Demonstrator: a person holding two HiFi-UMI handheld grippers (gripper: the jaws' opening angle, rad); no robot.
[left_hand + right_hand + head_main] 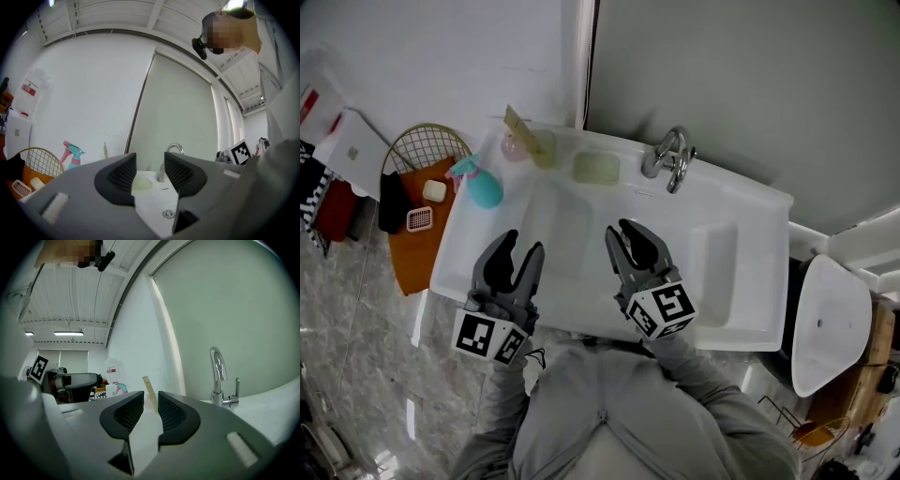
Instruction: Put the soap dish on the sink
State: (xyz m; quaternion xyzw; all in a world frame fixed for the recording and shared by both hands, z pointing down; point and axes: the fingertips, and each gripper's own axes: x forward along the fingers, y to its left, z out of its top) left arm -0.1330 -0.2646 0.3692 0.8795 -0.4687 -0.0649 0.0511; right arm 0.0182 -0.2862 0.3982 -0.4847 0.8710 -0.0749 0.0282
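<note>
A pale green soap dish (596,168) rests on the back ledge of the white sink (750,272), left of the faucet (671,156). In the left gripper view the soap dish (142,183) shows beyond the jaws, far off. My left gripper (521,246) hovers over the sink's front left, open and empty. My right gripper (621,231) hangs over the basin's middle, its jaws a narrow gap apart with nothing between them. Both point toward the back ledge. The left gripper (150,168) and the right gripper (151,411) each look along empty jaws.
A teal spray bottle (478,184), a pink item (514,146) and a tan stick (517,122) crowd the sink's back left corner. Left of the sink, an orange surface (412,253) carries a wire basket (422,147), a white bar (434,190) and a pink gridded tray (419,218).
</note>
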